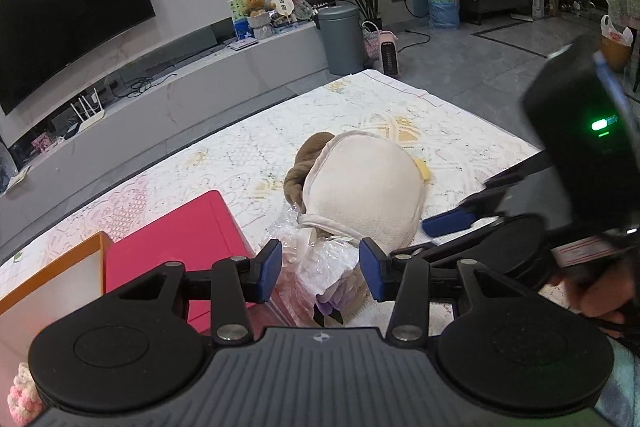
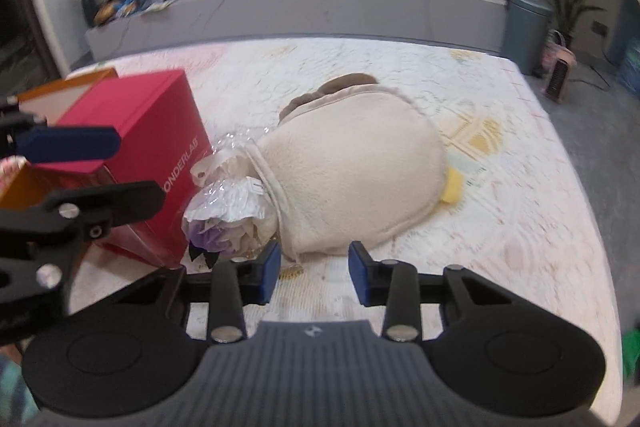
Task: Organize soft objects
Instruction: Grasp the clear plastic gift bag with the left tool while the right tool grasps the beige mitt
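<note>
Both tools hover over a cream plush pouch on the lace-covered surface.

The cream plush pouch lies on the surface, crinkled plastic wrap at its mouth, beside a red box. The left tool and right tool both stand parted, pads gripping nothing.

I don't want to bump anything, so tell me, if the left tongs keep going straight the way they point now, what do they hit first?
Most likely the crinkly clear plastic wrap bunched at the near end of the cream plush toy; it sits right between the open left tongs. Depth is hard to judge here.
</note>
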Tool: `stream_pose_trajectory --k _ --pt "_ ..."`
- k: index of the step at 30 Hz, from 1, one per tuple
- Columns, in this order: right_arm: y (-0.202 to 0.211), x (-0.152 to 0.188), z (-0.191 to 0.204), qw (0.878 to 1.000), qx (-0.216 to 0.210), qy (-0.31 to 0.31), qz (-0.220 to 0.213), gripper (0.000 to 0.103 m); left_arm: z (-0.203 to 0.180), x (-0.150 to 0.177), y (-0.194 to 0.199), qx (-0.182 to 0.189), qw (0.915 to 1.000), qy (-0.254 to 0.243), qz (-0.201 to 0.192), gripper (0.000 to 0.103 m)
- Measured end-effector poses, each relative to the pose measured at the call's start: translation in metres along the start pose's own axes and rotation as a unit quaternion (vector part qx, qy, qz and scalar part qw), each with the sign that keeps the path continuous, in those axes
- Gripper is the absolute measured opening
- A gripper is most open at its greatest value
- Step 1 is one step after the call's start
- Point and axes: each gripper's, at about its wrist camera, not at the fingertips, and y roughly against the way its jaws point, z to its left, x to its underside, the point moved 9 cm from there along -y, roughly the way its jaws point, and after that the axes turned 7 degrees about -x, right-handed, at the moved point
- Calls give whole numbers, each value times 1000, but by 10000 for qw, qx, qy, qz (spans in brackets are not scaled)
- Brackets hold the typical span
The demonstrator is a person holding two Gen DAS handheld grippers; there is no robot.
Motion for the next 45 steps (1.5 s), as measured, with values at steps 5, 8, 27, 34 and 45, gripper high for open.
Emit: stream_pose_trajectory --k 5,8,27,34,45 --pt "-22 -4 0 9995 -248 18 172 33 6 1 -6 53 9998 132 134 46" --pt "-31 -5 1 9991 -357 60 218 33 9 1 -5 167 9994 273 140 46" --pt "32 25 -19 9976 -129 -556 379 1 -25 16 7 772 9970 3 85 53" --pt "59 46 -20 9965 -2 -678 481 1 -31 35 15 1287 9855 1049 347 58" --pt "74 57 -16 9965 28 -723 426 16 -24 28 4 1159 9750 1792 617 70"
